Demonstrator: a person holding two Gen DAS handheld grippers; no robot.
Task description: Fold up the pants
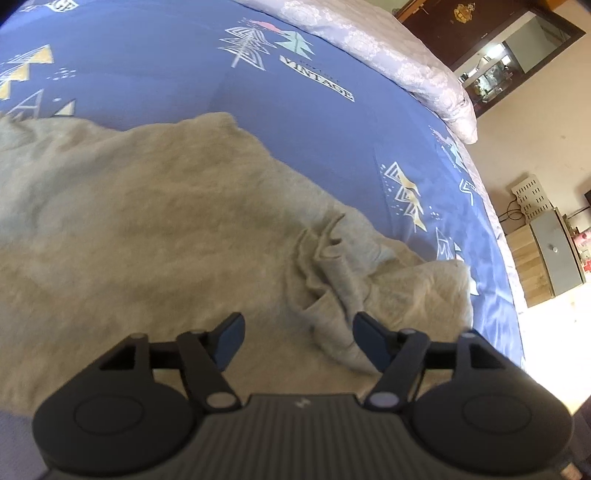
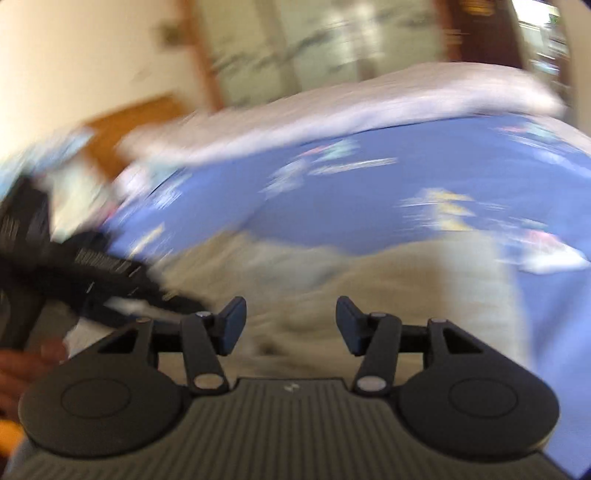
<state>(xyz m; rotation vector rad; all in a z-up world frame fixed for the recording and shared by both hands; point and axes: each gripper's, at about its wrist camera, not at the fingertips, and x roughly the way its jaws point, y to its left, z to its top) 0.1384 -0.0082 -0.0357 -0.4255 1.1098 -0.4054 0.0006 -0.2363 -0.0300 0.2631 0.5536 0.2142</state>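
- Presently, the beige-grey soft knit pants (image 1: 155, 221) lie spread over the blue bed sheet printed with geometric trees and the word "VINTAGE" (image 1: 177, 74), covering the near and left part of the left wrist view.
- One end of the garment is bunched into folds and creases near the right edge of the bed, just ahead of the left gripper (image 1: 298, 338).
- Left gripper: black, with dark blue pads; jaws spread, nothing pinched. A rumpled fold of cloth sits between them, close to the right-hand pad; whether it touches that pad cannot be told.
- Right gripper (image 2: 287, 325): jaws spread apart over the pants (image 2: 388, 280), no cloth pressed between the pads. This view is heavily blurred.
- The left gripper's black body (image 2: 85, 266) shows in the right wrist view at far left, with part of a person's hand (image 2: 26, 365) beneath it.
- A pale lilac floral quilt (image 1: 391, 51) lies rolled along the far edge of the bed.
- Beyond the bed: dark wooden cabinet (image 1: 465, 29), cream wall, small grey cabinet (image 1: 557, 251) beside a light wooden unit (image 1: 526, 266).
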